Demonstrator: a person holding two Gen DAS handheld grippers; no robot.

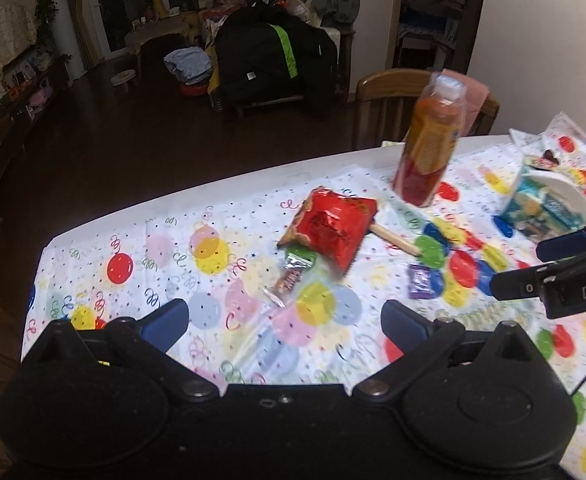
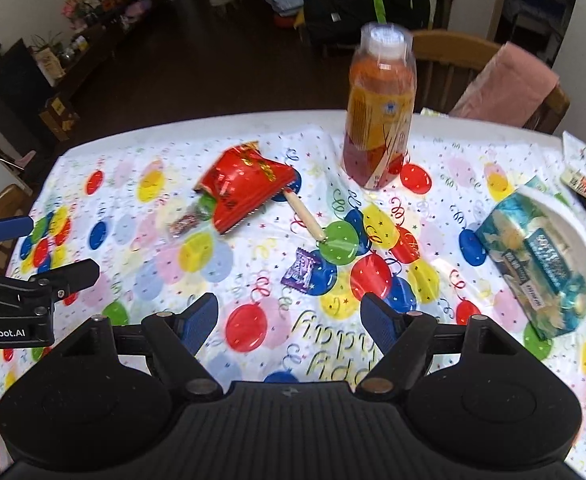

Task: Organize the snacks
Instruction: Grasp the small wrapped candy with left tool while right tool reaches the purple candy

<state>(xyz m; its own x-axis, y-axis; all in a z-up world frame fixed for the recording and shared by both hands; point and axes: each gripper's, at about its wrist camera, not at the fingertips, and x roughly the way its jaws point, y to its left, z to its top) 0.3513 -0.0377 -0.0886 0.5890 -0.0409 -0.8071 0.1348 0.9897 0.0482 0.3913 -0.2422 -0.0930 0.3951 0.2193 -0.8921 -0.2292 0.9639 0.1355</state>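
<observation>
Blue-padded fingers of the left gripper (image 1: 283,320) are spread wide and empty over the balloon-print tablecloth (image 1: 133,256), with the crinkly red foil snack bag (image 1: 329,228) and small striped candy wrapper (image 1: 291,278) just ahead; I'd go low and pinch the bag's flat edge. Right view: right gripper (image 2: 289,318) also wide, empty, small purple candy wrapper (image 2: 301,270) closest, so easy first grab, teal snack packet (image 2: 541,256) in the white bowl (image 2: 585,236) off right.

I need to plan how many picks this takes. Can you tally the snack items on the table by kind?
Bottled drinks: 1, bottle
Snack bags: 2, red bag, teal bag
Small wrapped candies: 2, purple candy, green-ended candy
Sticks: 1, wooden stick
Total: 6
</observation>
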